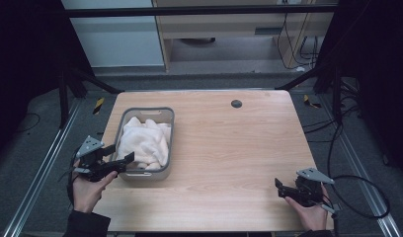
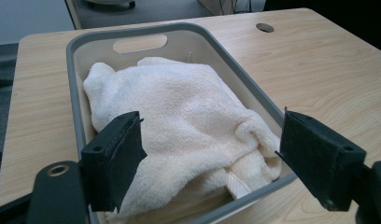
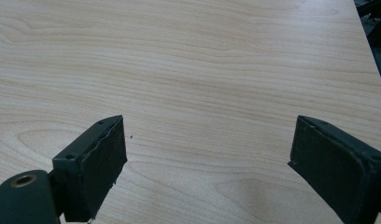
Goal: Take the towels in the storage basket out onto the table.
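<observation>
A cream towel lies bunched inside a grey plastic basket on the left half of the wooden table. My left gripper hovers at the basket's near left corner, jaws open, pointing at the towel. In the left gripper view the towel fills the basket and my left gripper has its pads spread wide with nothing pinched between them. My right gripper rests low near the table's front right corner, open. In the right gripper view my right gripper has only bare wood between its jaws.
The table has a small dark grommet hole at the back. Cables trail off the right edge onto the floor. A metal rail runs along the left side below the table.
</observation>
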Demonstrator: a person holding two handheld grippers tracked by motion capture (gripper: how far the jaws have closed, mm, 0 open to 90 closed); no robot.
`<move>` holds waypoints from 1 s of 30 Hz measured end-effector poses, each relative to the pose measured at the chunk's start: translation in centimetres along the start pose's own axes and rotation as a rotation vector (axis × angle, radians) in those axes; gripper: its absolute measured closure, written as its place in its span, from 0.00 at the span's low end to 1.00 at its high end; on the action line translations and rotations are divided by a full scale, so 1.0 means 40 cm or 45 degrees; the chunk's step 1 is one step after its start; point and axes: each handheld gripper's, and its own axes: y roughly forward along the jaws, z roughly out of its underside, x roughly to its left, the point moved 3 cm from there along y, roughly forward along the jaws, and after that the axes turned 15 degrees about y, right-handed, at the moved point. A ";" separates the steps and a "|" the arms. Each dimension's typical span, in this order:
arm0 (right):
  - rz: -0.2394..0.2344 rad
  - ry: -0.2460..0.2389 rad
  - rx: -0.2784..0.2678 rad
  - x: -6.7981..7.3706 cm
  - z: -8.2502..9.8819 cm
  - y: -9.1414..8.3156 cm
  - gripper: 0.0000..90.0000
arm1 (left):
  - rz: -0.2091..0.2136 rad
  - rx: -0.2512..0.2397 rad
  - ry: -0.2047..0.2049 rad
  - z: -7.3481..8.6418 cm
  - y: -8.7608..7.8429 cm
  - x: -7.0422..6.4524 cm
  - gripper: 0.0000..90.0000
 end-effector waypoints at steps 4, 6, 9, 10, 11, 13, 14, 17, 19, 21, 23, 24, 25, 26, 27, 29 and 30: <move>0.000 -0.002 0.005 0.000 0.000 0.001 0.12 | -0.004 0.035 0.013 -0.015 0.014 0.010 0.23; -0.001 -0.001 0.006 0.001 0.001 0.001 0.12 | -0.004 0.041 0.014 -0.020 0.018 0.012 0.22; -0.005 -0.001 0.009 0.001 0.000 0.002 0.11 | 0.000 0.055 0.014 -0.032 0.028 0.018 0.22; -0.007 0.000 0.008 0.001 0.000 0.002 0.11 | 0.001 0.063 0.018 -0.035 0.033 0.021 0.22; -0.006 -0.003 0.008 0.001 0.000 0.003 0.11 | 0.002 0.074 0.017 -0.040 0.044 0.024 0.22; -0.005 -0.010 0.008 0.000 0.000 0.004 0.11 | 0.006 0.079 0.017 -0.042 0.050 0.025 0.22; -0.006 -0.010 0.011 0.000 0.000 0.005 0.11 | 0.008 0.086 0.013 -0.042 0.058 0.027 0.22; -0.006 -0.011 0.013 0.000 0.001 0.005 0.11 | 0.010 0.112 0.010 -0.045 0.079 0.032 0.21; -0.007 -0.014 0.017 0.000 0.001 0.006 0.11 | 0.018 0.130 0.014 -0.049 0.096 0.032 0.21; -0.008 -0.010 0.021 0.001 0.001 0.007 0.11 | 0.015 0.154 0.021 -0.052 0.110 0.035 0.20; -0.010 -0.013 0.021 0.000 0.001 0.007 0.11 | 0.015 0.167 0.024 -0.054 0.120 0.036 0.20; -0.010 -0.014 0.022 0.000 0.001 0.007 0.11 | 0.014 0.178 0.030 -0.056 0.125 0.038 0.20; -0.010 -0.014 0.022 0.000 0.001 0.007 0.11 | 0.014 0.178 0.030 -0.056 0.125 0.038 0.19; -0.008 -0.018 0.024 0.000 0.001 0.008 0.11 | 0.016 0.195 0.032 -0.058 0.135 0.039 0.19; -0.008 -0.017 0.024 0.000 0.002 0.008 0.11 | 0.016 0.195 0.032 -0.058 0.135 0.039 0.18; -0.008 -0.017 0.025 -0.001 0.001 0.009 0.10 | 0.013 0.216 0.040 -0.062 0.146 0.041 0.18; -0.008 -0.018 0.026 -0.001 0.001 0.009 0.10 | 0.011 0.223 0.042 -0.063 0.149 0.042 0.17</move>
